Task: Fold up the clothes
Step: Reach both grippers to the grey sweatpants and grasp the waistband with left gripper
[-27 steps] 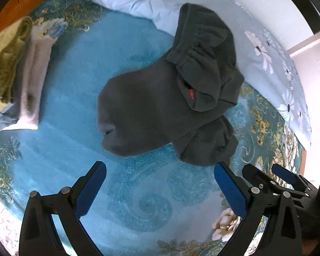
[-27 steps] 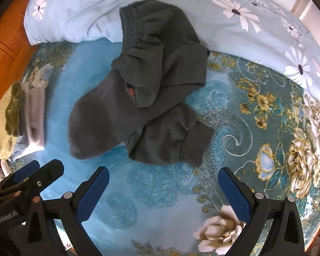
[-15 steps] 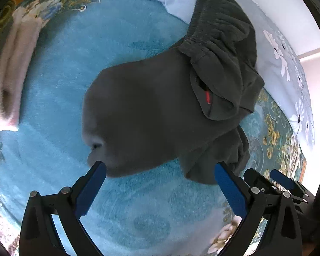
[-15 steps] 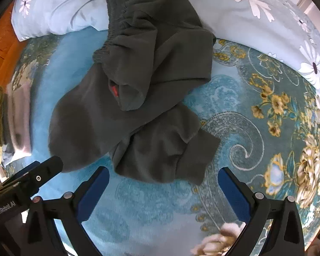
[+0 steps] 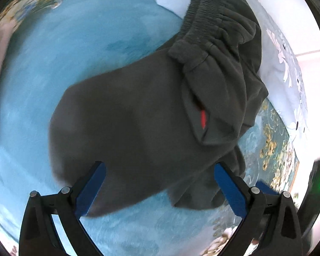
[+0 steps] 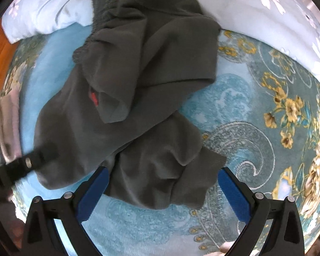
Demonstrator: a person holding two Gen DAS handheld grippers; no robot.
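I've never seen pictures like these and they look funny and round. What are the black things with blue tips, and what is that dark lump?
Those are two hand-held grabbers that a person carries, one in each hand. Each has a tiny round-lens camera looking out along its two fingers, which makes the pictures bulge. One picture is from the left gripper, the other from the right gripper. The blue parts are soft pads for pinching. The dark lump is a crumpled pair of dark grey sweatpants with a stretchy waistband and a little red tag. They lie on a blue flowered rug, beside a pale blue flowered quilt. Both grabbers are wide open and hold nothing yet; they hover just by the pants' near edge.
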